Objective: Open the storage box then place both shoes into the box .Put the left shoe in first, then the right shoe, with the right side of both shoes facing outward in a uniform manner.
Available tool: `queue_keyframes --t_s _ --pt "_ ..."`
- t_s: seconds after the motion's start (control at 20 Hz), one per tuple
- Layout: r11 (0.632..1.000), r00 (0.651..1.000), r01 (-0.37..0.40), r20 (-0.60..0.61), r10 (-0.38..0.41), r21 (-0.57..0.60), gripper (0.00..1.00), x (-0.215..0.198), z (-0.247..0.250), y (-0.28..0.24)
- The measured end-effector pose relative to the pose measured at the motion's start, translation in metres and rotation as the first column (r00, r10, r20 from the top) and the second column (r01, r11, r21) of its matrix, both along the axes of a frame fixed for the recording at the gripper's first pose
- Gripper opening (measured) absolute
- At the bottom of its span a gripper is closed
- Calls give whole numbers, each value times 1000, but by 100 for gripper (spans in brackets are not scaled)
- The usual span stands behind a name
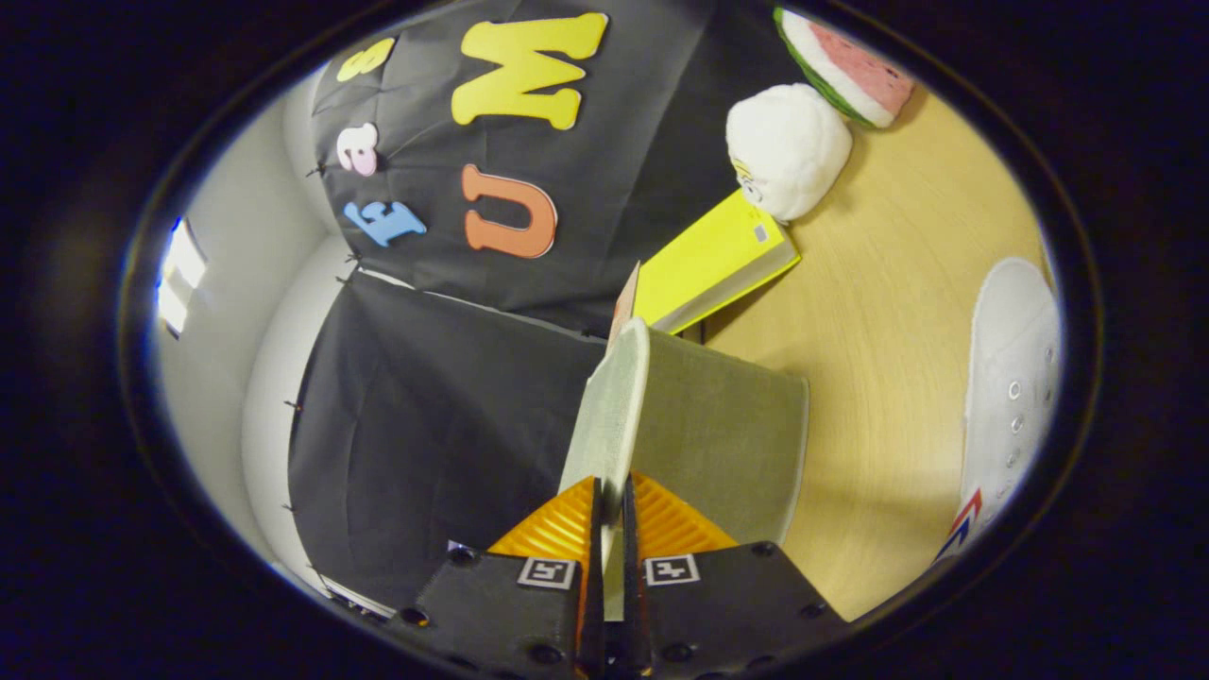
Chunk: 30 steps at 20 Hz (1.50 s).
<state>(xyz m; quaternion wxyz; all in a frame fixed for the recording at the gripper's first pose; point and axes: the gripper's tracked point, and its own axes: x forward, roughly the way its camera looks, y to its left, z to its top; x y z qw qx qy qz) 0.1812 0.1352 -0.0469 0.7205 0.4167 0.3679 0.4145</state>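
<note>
My gripper (pixel 612 505) is shut on the edge of the storage box's grey-green fabric lid (pixel 704 434). Both fingers pinch its pale rim, and the lid stands up ahead of them, raised off the wooden table (pixel 888 312). The view is rolled to one side. A white sneaker (pixel 1011 378) with metal eyelets and a red-and-blue mark lies on the table to the right of the lid. The box's body is hidden behind the lid.
A yellow book-like box (pixel 713 269) lies beyond the lid, with a thin orange edge (pixel 623 302) beside it. A white plush ball (pixel 786 149) and a watermelon-slice toy (pixel 845 66) sit farther back. A pale wall (pixel 236 312) stands left of the black cloth.
</note>
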Motion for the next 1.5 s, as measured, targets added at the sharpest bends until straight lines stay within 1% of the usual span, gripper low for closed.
queue_keyframes --t_s 0.05,0.1,0.2,0.45,0.65,0.8,1.0,1.2,1.4,1.5 --pt "1000 1000 13 16 -12 -19 8 -3 9 -2" --pt "998 999 8 41 -6 -61 5 -6 15 1" --pt "992 995 13 99 -1 -122 5 -11 31 5" --pt "985 987 32 162 -5 -169 5 -12 75 25" --pt "983 980 36 198 0 -179 5 -16 103 49" --pt "985 981 27 192 6 -172 5 -14 120 69" --pt "988 985 33 170 -7 -153 5 -11 141 100" --pt "992 985 26 172 -5 -122 5 -18 166 145" --pt "989 986 31 168 -7 -144 9 -22 180 197" --pt "986 984 64 174 -37 -153 12 -18 183 219"
